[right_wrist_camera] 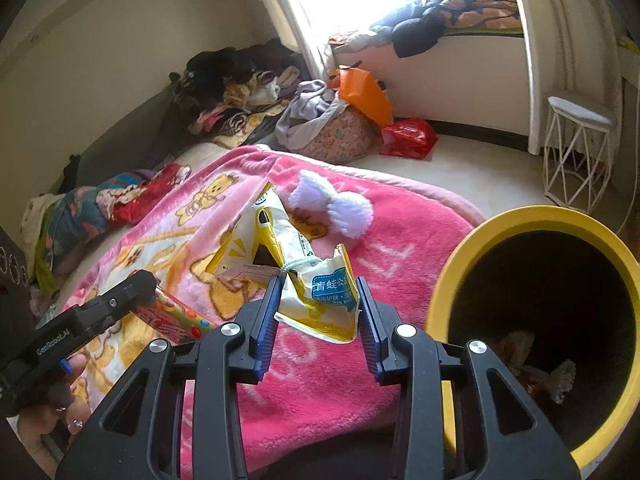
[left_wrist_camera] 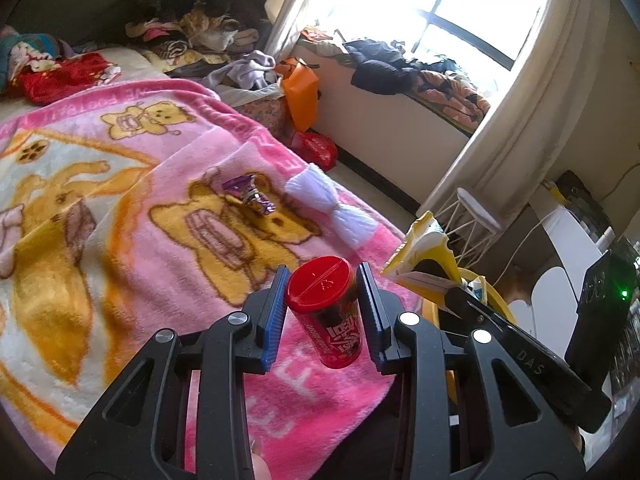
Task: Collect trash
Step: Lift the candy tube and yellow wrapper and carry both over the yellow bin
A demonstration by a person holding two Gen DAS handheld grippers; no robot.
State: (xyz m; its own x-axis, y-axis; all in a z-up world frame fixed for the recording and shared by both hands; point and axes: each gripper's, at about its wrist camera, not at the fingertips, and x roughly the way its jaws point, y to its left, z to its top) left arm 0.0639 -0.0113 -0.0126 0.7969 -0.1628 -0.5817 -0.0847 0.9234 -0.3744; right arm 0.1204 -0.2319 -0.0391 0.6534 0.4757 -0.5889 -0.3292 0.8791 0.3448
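Observation:
My left gripper (left_wrist_camera: 322,280) is shut on a red snack tube (left_wrist_camera: 326,316) with a red lid, held above the pink blanket (left_wrist_camera: 160,184). In the right wrist view the same tube (right_wrist_camera: 180,318) shows at the lower left, in the left gripper (right_wrist_camera: 132,292). My right gripper (right_wrist_camera: 316,284) is shut on a crumpled yellow and white wrapper (right_wrist_camera: 304,280), also seen at the right of the left wrist view as the yellow wrapper (left_wrist_camera: 424,252). A yellow-rimmed bin (right_wrist_camera: 532,220) stands just right of it, with some trash inside. A purple foil wrapper (left_wrist_camera: 248,196) lies on the blanket.
A white fluffy bow (left_wrist_camera: 336,208) lies near the blanket's edge. Clothes are piled at the back (left_wrist_camera: 192,20). An orange bag (right_wrist_camera: 364,96) and red bag (right_wrist_camera: 408,136) sit on the floor by the window ledge. A white wire stool (right_wrist_camera: 576,152) stands right.

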